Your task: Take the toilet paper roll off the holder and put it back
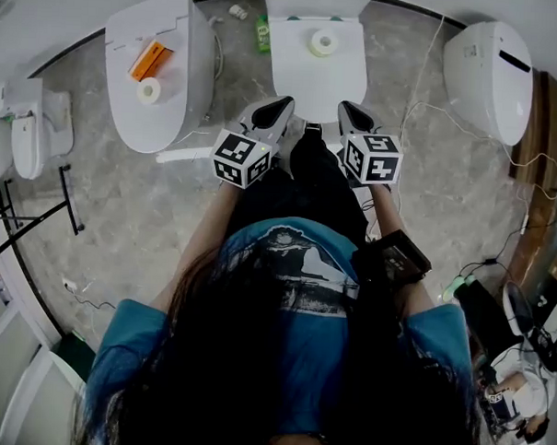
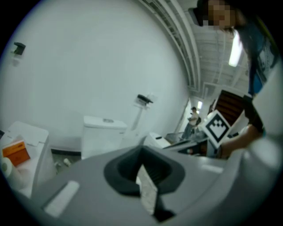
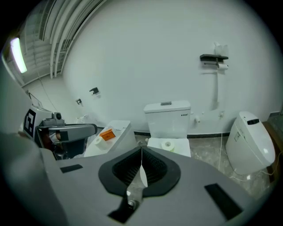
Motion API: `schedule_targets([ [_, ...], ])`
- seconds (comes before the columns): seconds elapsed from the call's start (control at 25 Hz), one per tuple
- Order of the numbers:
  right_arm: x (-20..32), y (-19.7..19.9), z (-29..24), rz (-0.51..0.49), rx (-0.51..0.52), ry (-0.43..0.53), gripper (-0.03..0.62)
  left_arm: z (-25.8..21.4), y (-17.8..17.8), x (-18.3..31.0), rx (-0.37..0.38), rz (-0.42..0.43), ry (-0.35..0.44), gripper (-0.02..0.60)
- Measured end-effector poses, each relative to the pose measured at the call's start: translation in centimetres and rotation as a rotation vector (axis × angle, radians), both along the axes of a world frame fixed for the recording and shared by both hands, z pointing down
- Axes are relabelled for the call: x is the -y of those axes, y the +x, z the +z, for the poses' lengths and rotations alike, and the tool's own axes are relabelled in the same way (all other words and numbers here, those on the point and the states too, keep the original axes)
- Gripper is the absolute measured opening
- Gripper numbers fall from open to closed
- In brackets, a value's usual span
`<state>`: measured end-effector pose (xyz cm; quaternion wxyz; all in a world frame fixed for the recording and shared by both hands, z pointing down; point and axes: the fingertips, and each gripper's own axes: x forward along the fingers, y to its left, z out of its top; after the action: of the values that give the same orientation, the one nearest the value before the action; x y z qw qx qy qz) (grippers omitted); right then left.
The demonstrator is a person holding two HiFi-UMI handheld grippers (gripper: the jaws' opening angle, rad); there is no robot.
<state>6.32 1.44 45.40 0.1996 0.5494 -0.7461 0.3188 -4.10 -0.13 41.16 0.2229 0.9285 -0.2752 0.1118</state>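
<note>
Both hand-held grippers are closed and empty. The left hand-held gripper [image 1: 280, 106] and right hand-held gripper [image 1: 348, 109] are side by side in front of me, aimed at the middle toilet [image 1: 317, 76]. In each gripper view the jaws meet with nothing between them.

The toilet paper roll [image 3: 223, 65] is on the wall holder [image 3: 214, 58], a black bracket high up to the right of the middle toilet's tank [image 3: 167, 118]. It's small in view, at the bracket's right end. Neither hand-held gripper is near it.

In the way:
- The middle toilet stands between me and the wall, with its lid down. A spare roll [image 1: 323, 42] lies on the lid.
- The right toilet [image 1: 492, 74] sits below and right of the holder.
- A white cable [image 1: 423, 80] runs down the floor between those 2 toilets.

Around:
- The left toilet [image 1: 168, 120] has its lid down, with an orange box [image 1: 147, 60] and a 2nd spare roll [image 1: 149, 90] on top.
- A green bottle [image 1: 262, 35] stands on the floor between the left and middle toilets, by the wall.
- A black rack [image 1: 39, 218] is on the floor at far left.
- The left gripper view shows a person [image 2: 193, 118] standing well off in the background.
</note>
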Motion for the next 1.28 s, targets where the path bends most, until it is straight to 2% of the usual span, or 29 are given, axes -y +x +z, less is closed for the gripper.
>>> schedule_targets([
  [0.32, 8.6, 4.0, 4.3, -0.162, -0.022, -0.047, 0.015, 3.7, 4.1, 6.8, 0.044, -0.084, -0.038, -0.006],
  [0.68, 14.5, 4.2, 11.0, -0.383, -0.05, -0.116, 0.023, 9.4, 6.8, 12.8, 0.107, -0.095, -0.086, -0.006],
  [0.88, 16.7, 3.2, 14.5, -0.51, -0.071, -0.125, 0.155, 12.6, 7.9, 14.5, 0.117, -0.081, -0.123, -0.007],
  [1.04, 18.9, 3.8, 18.5, -0.548, -0.118, -0.161, 0.239, 15.0, 8.6, 15.4, 0.129, -0.073, -0.154, -0.008],
  [1.16, 20.7, 4.5, 21.9, -0.564, -0.186, -0.182, 0.331, 16.6, 9.1, 16.0, 0.131, -0.069, -0.175, -0.006],
  [1.28, 21.8, 4.8, 25.6, -0.614, -0.287, -0.211, 0.391, 17.7, 9.4, 16.6, 0.134, -0.055, -0.188, -0.006],
])
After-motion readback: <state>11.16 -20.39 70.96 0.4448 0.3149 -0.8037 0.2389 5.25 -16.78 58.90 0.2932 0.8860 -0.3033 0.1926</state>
